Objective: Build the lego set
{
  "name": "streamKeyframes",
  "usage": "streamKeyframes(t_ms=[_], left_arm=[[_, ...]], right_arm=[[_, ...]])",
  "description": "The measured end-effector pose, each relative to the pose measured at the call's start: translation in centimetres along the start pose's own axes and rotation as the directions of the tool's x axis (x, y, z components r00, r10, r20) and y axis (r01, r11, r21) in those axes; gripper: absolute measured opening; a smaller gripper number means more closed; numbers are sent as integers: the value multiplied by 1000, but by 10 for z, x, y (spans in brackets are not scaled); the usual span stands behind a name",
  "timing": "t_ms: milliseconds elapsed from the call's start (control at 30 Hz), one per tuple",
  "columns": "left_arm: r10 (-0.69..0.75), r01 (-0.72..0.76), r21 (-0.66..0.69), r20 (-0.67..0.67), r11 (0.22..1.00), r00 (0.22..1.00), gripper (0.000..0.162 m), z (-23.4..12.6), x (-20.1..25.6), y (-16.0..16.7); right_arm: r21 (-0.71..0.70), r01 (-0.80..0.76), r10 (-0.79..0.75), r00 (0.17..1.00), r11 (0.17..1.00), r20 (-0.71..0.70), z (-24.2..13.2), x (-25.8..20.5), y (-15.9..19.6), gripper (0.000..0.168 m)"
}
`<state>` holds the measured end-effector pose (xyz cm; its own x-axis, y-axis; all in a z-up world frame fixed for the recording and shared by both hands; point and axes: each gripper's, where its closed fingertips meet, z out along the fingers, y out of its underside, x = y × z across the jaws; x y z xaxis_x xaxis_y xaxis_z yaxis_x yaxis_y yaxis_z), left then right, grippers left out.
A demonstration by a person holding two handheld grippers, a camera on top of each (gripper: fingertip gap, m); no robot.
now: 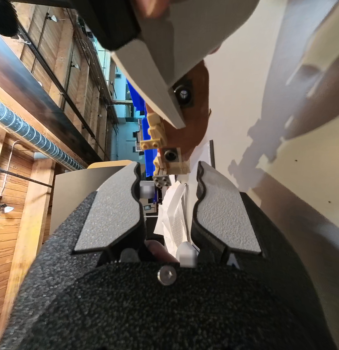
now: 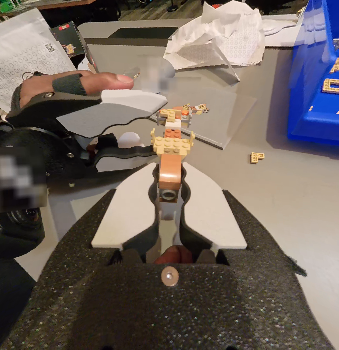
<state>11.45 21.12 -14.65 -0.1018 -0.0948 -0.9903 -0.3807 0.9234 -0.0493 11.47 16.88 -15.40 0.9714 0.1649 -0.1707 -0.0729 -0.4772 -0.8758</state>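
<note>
My right gripper is shut on a small lego build of tan plates, a brown curved brick and a grey brick with a hole, and holds it above the grey table. My left gripper is open and empty, turned on its side. The build hangs just past its fingertips, with the right gripper's grey finger above it. In the right wrist view the left gripper's fingers come in from the left, the lower tip right beside the tan plate.
More small bricks lie on a grey sheet behind the build. A tan L-shaped plate lies alone on the table. A blue bin with tan parts stands right. A crumpled paper bag and a box are at the back. Some 4 cm of space lies between my two pairs of fingers.
</note>
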Motion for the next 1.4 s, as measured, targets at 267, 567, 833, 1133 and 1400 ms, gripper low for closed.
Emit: streamKeyframes(t_ms=[267,567,833,1133,1400], left_arm=[[-11,10,-22,-36,1000,999,50,0,0,3],[-6,4,-36,-50,999,999,46,0,2,6],[15,-17,-40,-35,999,999,43,1,1,7],[35,-37,-41,-30,998,999,42,2,3,8],[48,-48,-42,-3,998,999,40,2,-1,8]], right_arm=[[3,52,-52,998,999,-32,0,-3,-2,20],[12,58,-58,998,998,-31,-2,-4,-3,20],[43,60,-59,998,997,-33,-3,-5,-7,20],[89,66,-64,998,994,-28,-2,-8,-10,20],[122,82,-80,997,989,-24,-4,-11,-14,20]])
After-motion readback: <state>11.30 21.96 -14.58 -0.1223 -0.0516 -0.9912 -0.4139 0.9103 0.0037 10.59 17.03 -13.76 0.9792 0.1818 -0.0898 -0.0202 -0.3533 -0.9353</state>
